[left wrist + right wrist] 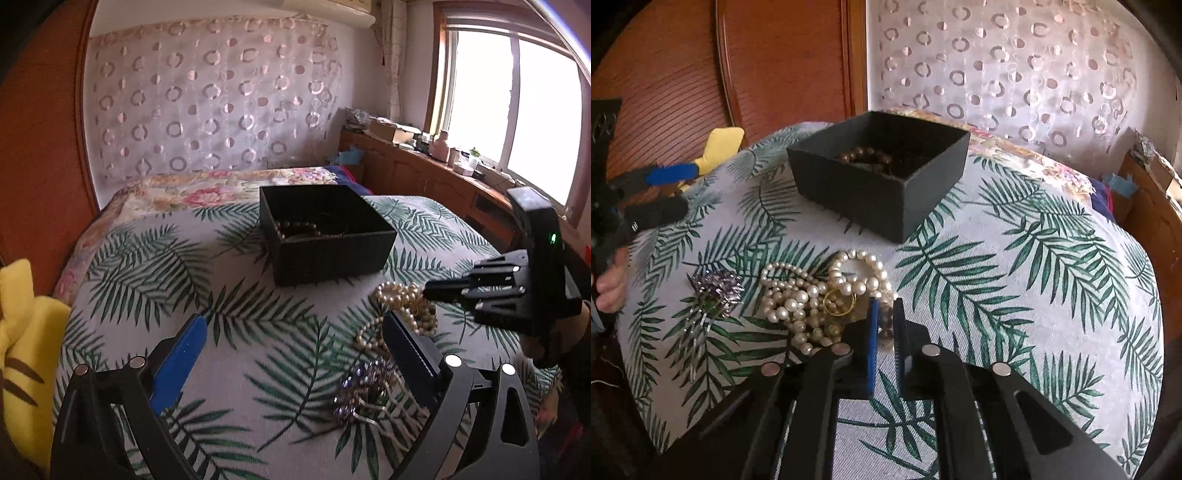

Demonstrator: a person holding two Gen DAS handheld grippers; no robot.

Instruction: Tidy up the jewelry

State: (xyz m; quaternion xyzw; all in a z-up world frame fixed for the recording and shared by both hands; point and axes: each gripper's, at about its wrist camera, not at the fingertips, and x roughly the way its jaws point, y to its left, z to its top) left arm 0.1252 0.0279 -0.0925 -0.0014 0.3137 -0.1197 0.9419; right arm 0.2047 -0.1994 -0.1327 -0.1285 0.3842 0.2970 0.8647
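Observation:
A black open box (325,236) (882,173) stands on the leaf-print bedcover and holds a brown bead bracelet (868,157). A heap of pearl necklaces (812,299) (406,306) with a gold ring (839,302) lies in front of it. A purple crystal hairpiece (716,288) (365,391) lies beside the pearls. My right gripper (884,306) is nearly shut at the pearl heap's right edge, closing on dark beads there. My left gripper (295,321) is open wide and empty, above the cover left of the pearls.
A yellow plush toy (22,332) lies at the bed's left edge. A wooden wardrobe (757,55) stands behind. A floral quilt (207,192) lies beyond the box. A wooden sideboard (424,166) with clutter runs under the window.

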